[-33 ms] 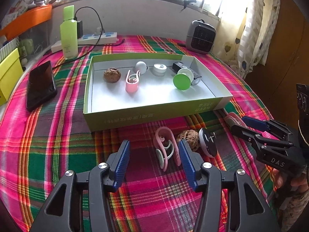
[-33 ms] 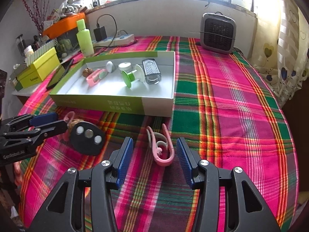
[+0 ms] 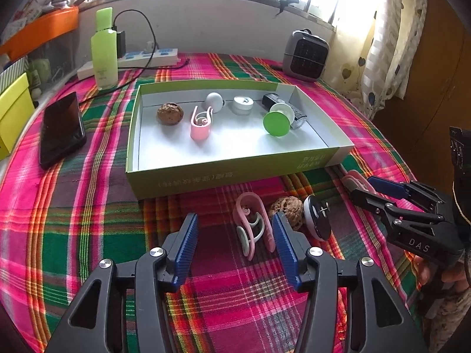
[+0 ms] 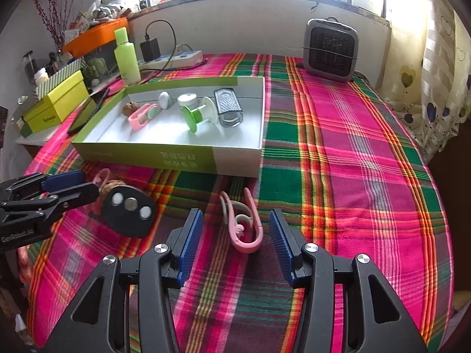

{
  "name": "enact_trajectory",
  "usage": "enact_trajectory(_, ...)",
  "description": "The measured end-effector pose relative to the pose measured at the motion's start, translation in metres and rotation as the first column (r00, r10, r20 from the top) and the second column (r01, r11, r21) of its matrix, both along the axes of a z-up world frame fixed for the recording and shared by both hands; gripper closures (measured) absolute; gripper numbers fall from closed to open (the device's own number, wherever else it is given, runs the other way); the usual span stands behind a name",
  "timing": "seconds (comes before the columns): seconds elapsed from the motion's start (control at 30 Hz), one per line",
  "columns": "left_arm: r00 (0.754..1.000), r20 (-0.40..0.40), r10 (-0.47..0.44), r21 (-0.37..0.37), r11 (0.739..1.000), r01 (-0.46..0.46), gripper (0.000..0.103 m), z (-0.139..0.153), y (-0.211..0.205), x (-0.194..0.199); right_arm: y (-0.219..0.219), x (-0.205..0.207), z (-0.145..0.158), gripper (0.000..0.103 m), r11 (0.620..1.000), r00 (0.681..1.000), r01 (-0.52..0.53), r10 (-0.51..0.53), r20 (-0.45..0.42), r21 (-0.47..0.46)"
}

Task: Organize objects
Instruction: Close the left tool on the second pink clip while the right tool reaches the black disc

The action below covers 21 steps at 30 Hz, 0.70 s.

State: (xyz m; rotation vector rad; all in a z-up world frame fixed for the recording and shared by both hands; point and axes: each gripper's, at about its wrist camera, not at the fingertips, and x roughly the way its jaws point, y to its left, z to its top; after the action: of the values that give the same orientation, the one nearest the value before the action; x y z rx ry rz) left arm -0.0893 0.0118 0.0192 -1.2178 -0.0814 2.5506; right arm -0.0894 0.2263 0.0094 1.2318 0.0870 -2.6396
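Observation:
A pink clip (image 3: pixel 253 226) lies on the plaid cloth between the fingers of my left gripper (image 3: pixel 234 220), close to the right pad. The jaws are opening and neither pad presses on it. Right of it are a walnut (image 3: pixel 287 209) and a black round disc (image 3: pixel 318 217). My right gripper (image 4: pixel 235 214) stands open around a second pink clip (image 4: pixel 244 229) without touching it. Behind them, the green-and-white box (image 3: pixel 235 170) holds a walnut (image 3: pixel 170 113), a pink clip (image 3: pixel 200 126), a white jar (image 3: pixel 242 105), a green spool (image 3: pixel 276 123) and a grater (image 4: pixel 228 108).
A black phone (image 3: pixel 60 129) lies left of the box. A green bottle (image 3: pixel 103 50) and a power strip (image 3: pixel 141 58) with a cable stand at the back left, a small heater (image 3: pixel 306 56) at the back right. A yellow box (image 3: pixel 13 111) sits at the left edge.

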Motion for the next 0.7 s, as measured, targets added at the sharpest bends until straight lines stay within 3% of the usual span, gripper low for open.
enact_trajectory(0.33, 1.0, 0.016, -0.005, -0.016, 1.0, 0.005, 0.052, -0.006, 0.0034, -0.0028, 0.0031, -0.0062, -0.0051, 0.055, 1.0, 1.0, 0.013, -0.013, 0.028, 0.02)
enact_trajectory(0.7, 0.999, -0.002, 0.046, -0.089, 0.995, -0.046, 0.052, -0.0069, -0.001, -0.0081, 0.0007, -0.0076, -0.0054, 0.055, 0.999, 1.0, 0.011, -0.012, 0.026, 0.05)
